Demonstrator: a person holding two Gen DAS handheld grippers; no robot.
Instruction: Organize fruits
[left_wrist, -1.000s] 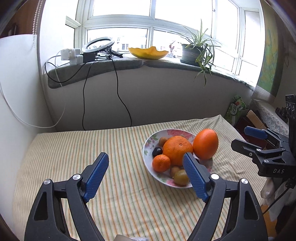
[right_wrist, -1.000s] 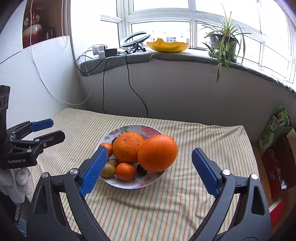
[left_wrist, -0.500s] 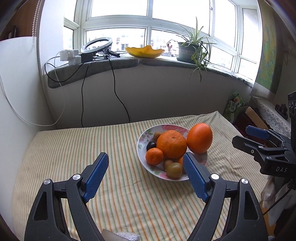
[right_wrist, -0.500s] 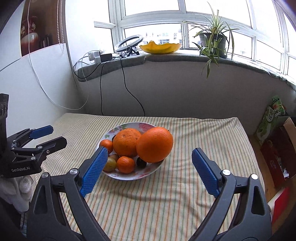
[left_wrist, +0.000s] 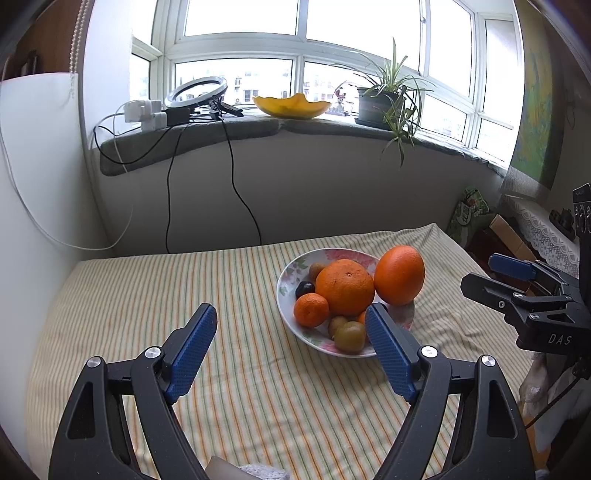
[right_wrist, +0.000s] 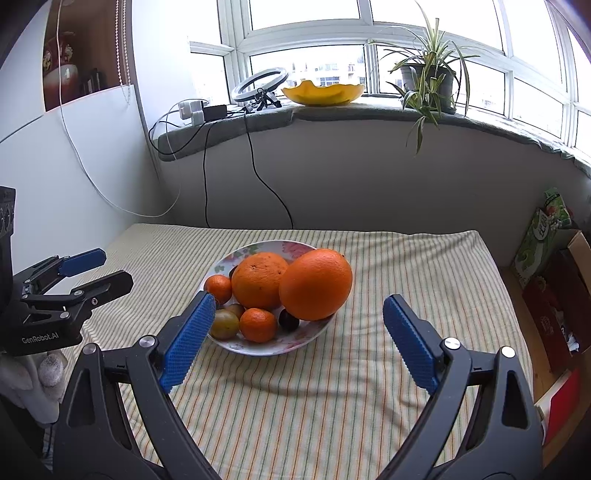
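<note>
Holding both grippers above the striped tablecloth (left_wrist: 147, 295), you have nothing between either pair of blue pads. Your left gripper (left_wrist: 291, 350) stands wide open over bare cloth, its right pad in front of the near rim of the floral plate (left_wrist: 291, 269). Your right gripper (right_wrist: 299, 332) is spread wider still (it frames the plate from the other side), and its left pad overlaps the plate's near-left edge in that view without gripping anything.

On the plate the fruit is heaped: a large smooth orange (right_wrist: 316, 284) leans over the right rim, touching a rougher-skinned orange (right_wrist: 260, 280) at the middle. Two small mandarins (right_wrist: 258, 325) sit around them, beside a yellow-green fruit (right_wrist: 223, 324) and a dark plum (right_wrist: 289, 320).

Beyond the table, a yellow dish (right_wrist: 323, 93), a ring light (right_wrist: 260, 85) and a potted plant (right_wrist: 428, 79) stand on the windowsill.
</note>
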